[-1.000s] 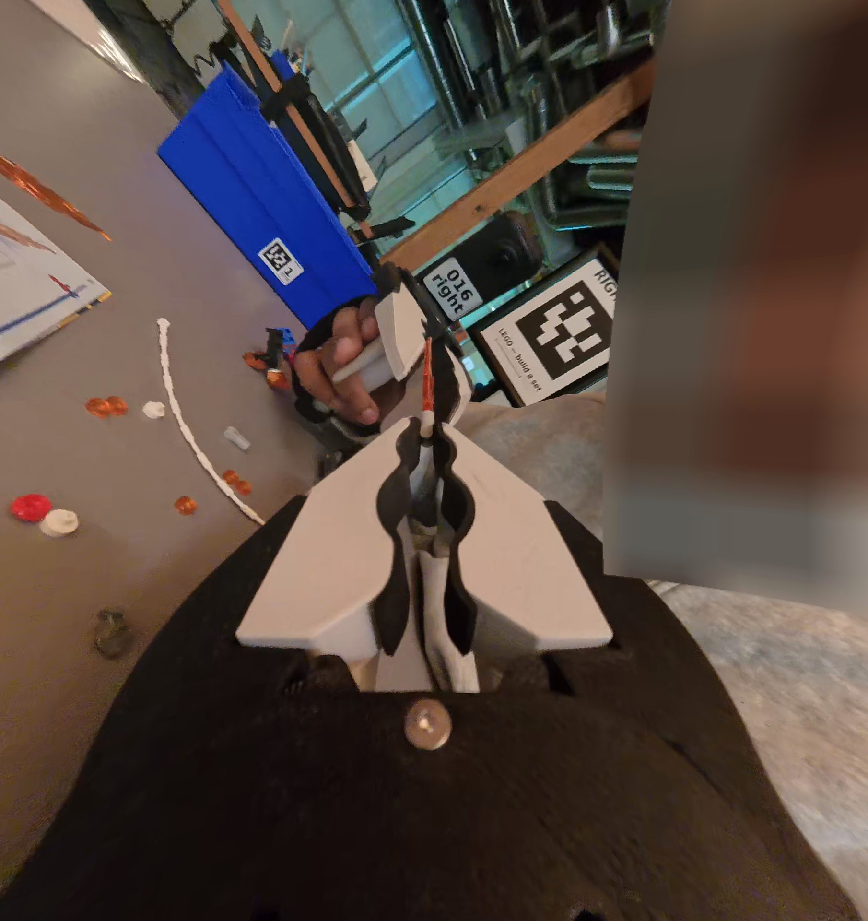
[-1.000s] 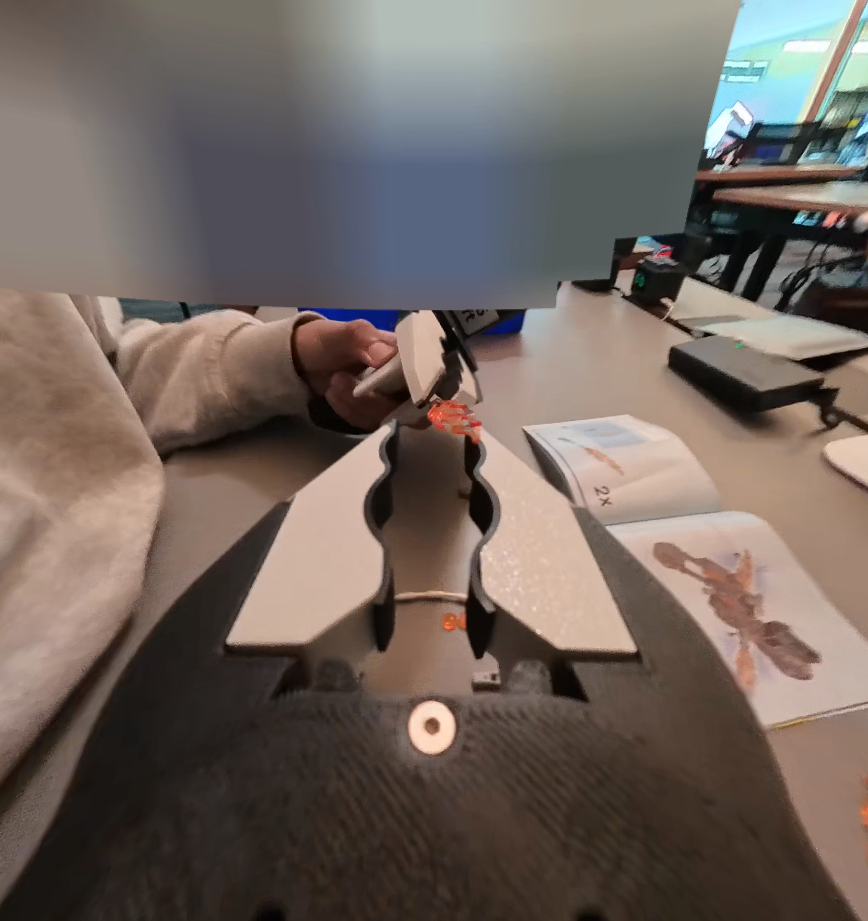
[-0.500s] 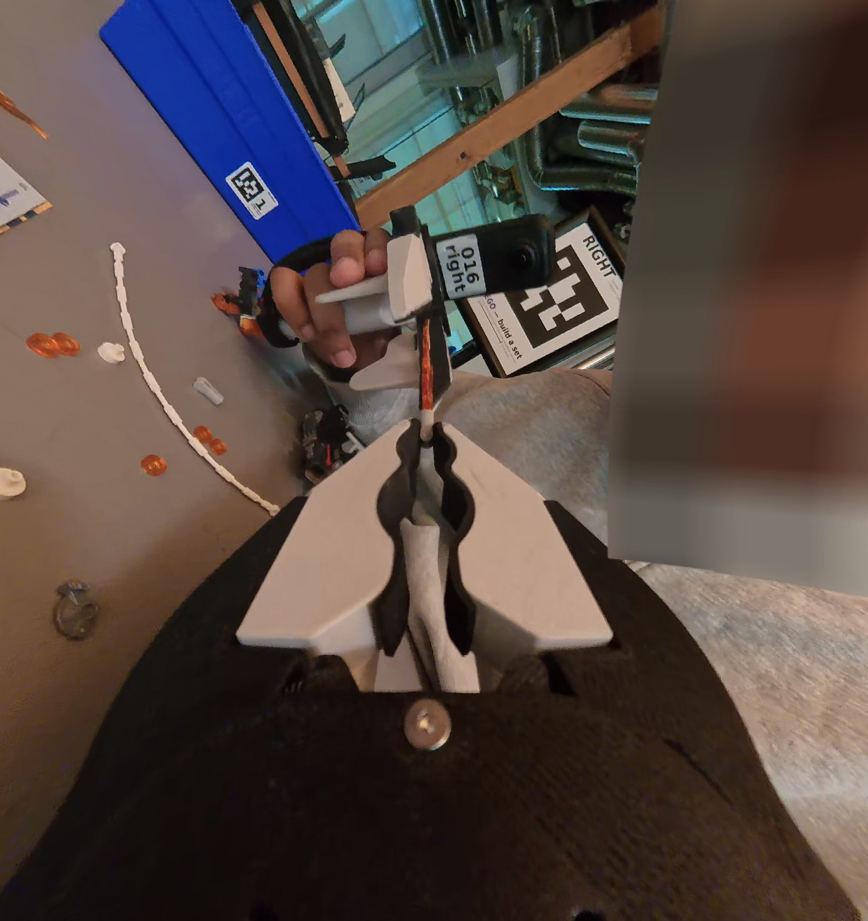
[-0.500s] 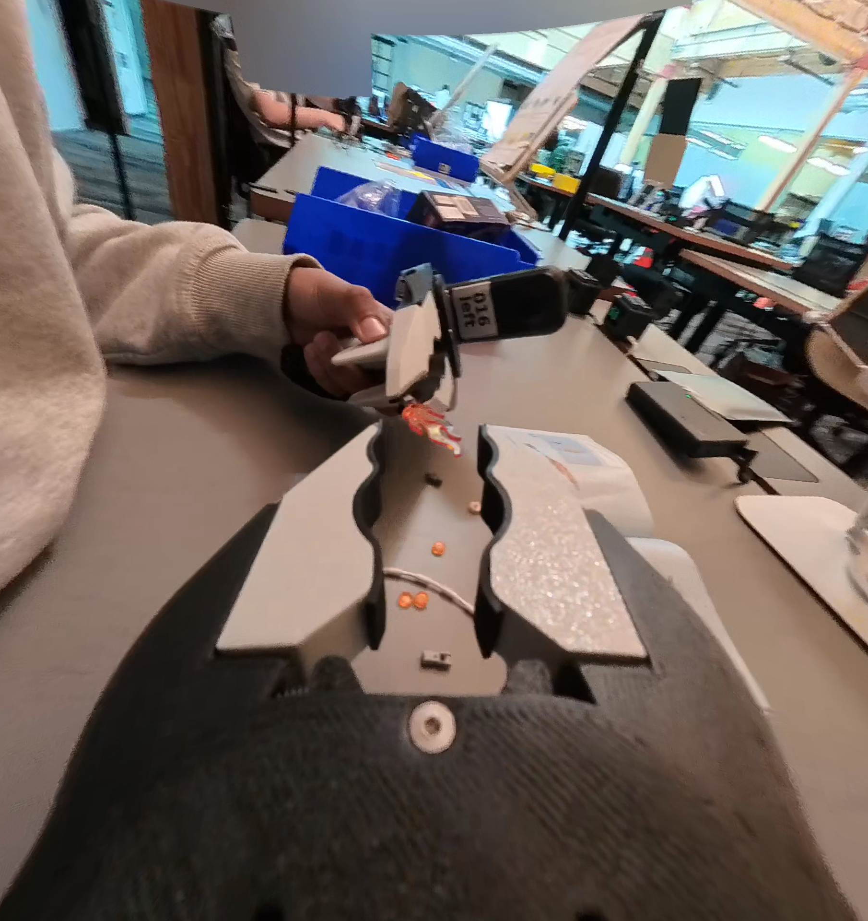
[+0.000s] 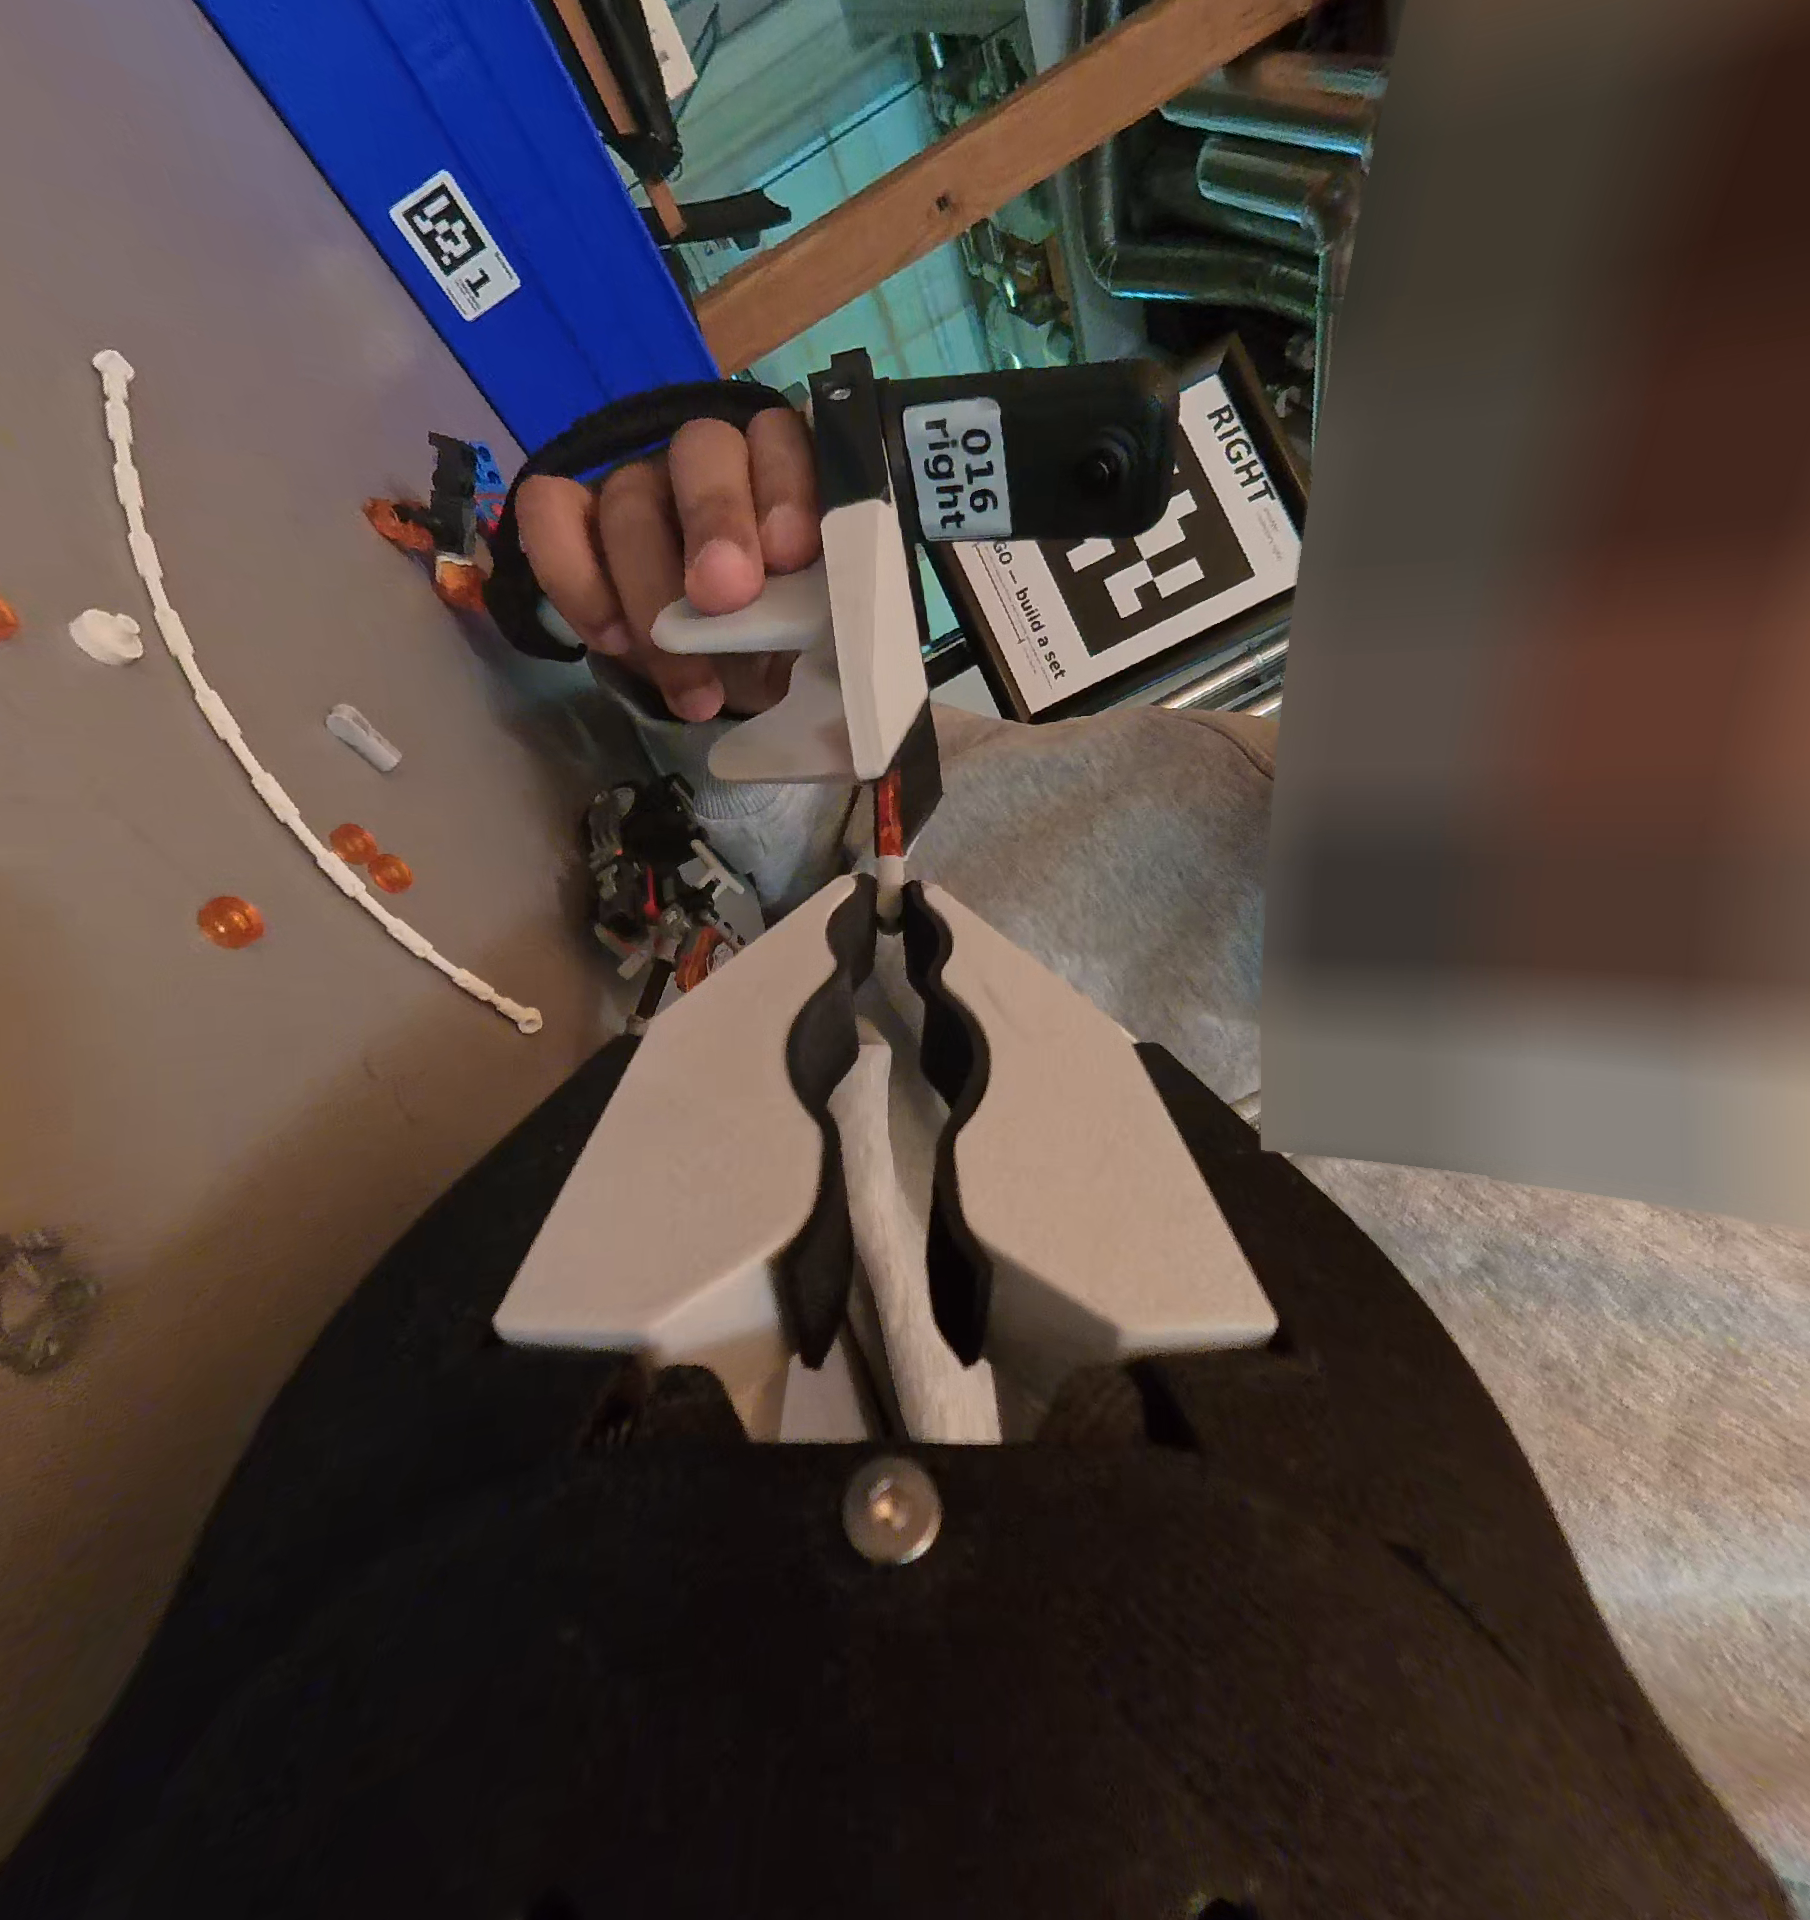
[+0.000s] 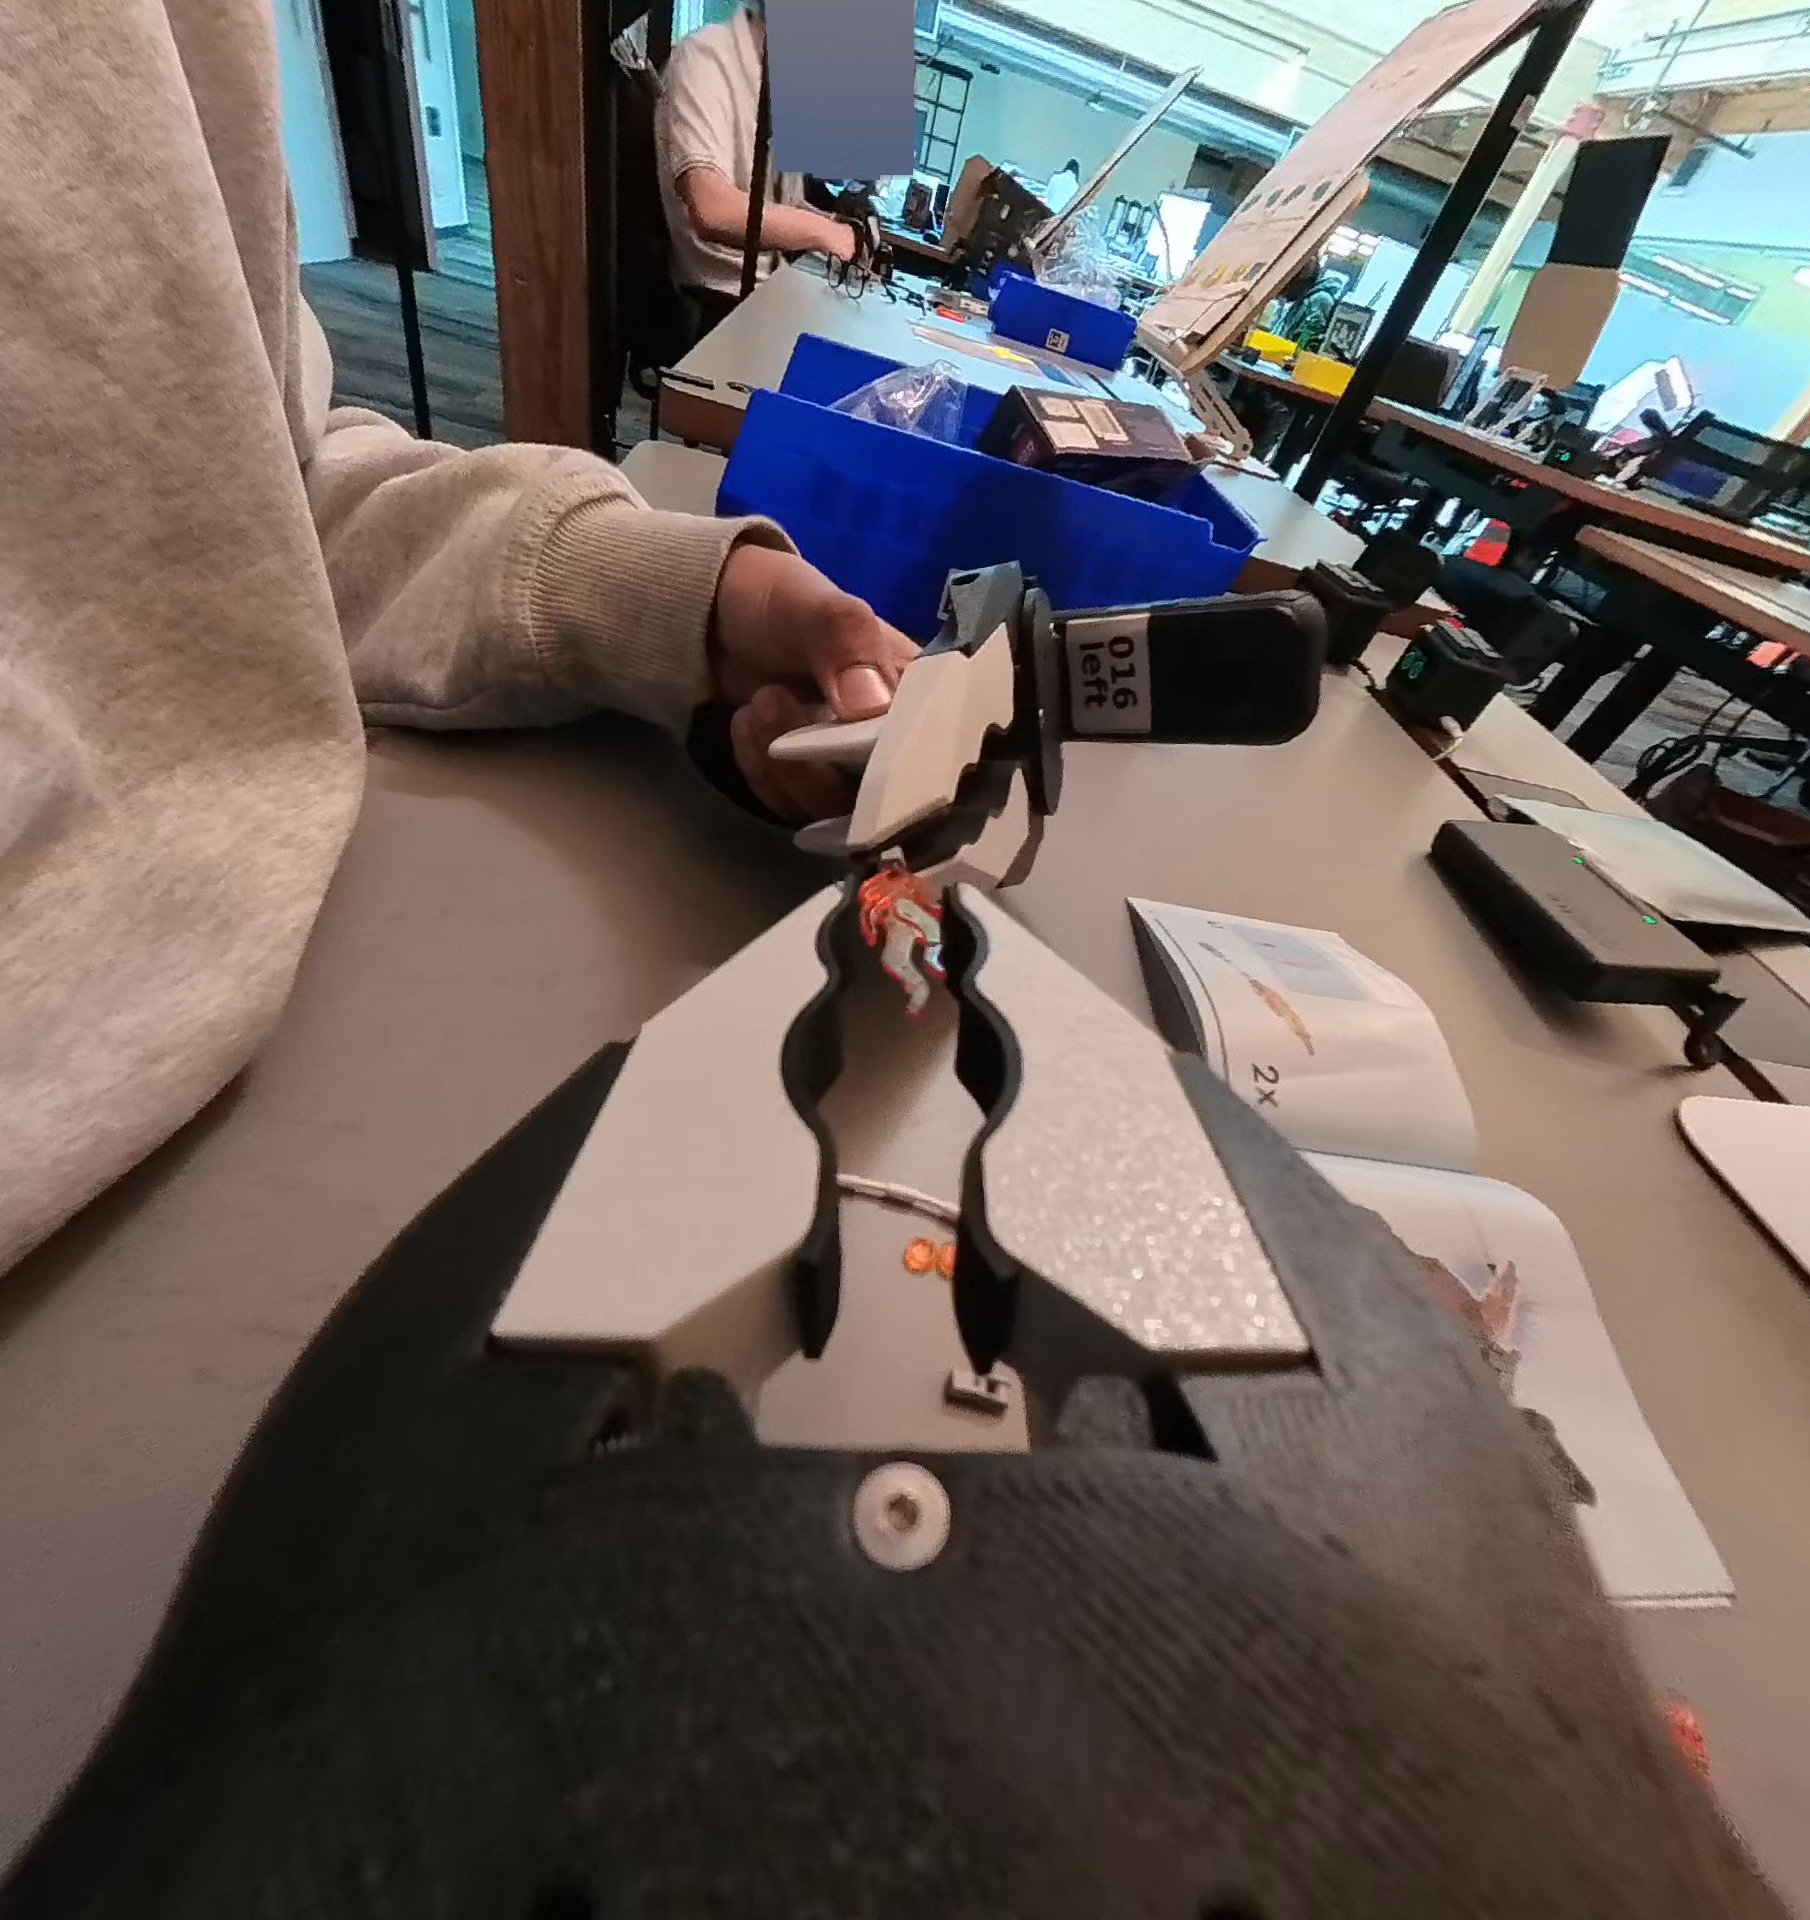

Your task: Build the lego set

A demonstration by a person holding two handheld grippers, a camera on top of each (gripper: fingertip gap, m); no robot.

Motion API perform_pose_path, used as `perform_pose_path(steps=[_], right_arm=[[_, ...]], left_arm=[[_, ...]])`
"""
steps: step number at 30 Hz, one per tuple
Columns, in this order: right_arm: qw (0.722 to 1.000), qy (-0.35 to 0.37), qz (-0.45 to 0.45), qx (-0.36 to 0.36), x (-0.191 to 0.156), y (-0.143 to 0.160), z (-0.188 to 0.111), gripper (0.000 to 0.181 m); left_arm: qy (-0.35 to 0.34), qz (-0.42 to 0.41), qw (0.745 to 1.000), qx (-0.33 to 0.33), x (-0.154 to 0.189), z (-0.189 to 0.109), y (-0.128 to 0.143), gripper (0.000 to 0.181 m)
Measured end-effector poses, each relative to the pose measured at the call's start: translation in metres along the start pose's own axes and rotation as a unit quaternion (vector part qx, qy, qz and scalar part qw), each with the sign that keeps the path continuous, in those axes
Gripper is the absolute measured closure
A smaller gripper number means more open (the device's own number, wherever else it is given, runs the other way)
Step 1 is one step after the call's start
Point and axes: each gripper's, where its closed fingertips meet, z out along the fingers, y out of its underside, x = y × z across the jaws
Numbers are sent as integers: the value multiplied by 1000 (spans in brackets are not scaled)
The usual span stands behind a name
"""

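A small orange-and-white flame piece [image 6: 903, 935] is held in the air between both grippers. My left gripper [image 5: 885, 902] is shut on the piece's white stub [image 5: 886, 871]. From the right wrist view this gripper [image 6: 885, 860] comes in from the far side and pinches the piece's top. My right gripper [image 6: 899, 909] has its jaws drawn in on either side of the flame piece, which fills the gap between them. In the left wrist view the right gripper [image 5: 893, 805] is edge-on, with the orange piece [image 5: 886, 821] at its tips.
On the grey table lie a long white chain piece [image 5: 257, 769], orange studs [image 5: 369, 857], small white parts [image 5: 103, 634], a dark part-built model [image 5: 662, 883] and a metal ring [image 5: 28, 1299]. A blue bin [image 6: 984, 509], an open booklet [image 6: 1316, 1039] and a black device [image 6: 1566, 914] stand nearby. The tips of both grippers are at nearly the same place.
The two grippers have moved closer together. The right gripper's jaws have narrowed around the flame piece, which now sits between its tips. The left gripper has kept hold of it.
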Motion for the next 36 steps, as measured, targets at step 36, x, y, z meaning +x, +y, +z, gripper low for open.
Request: perform_pose_path(steps=[36], right_arm=[[942, -47, 328, 48, 21, -7, -7, 169]], left_arm=[[-126, 222, 966, 33, 4, -3, -20, 178]])
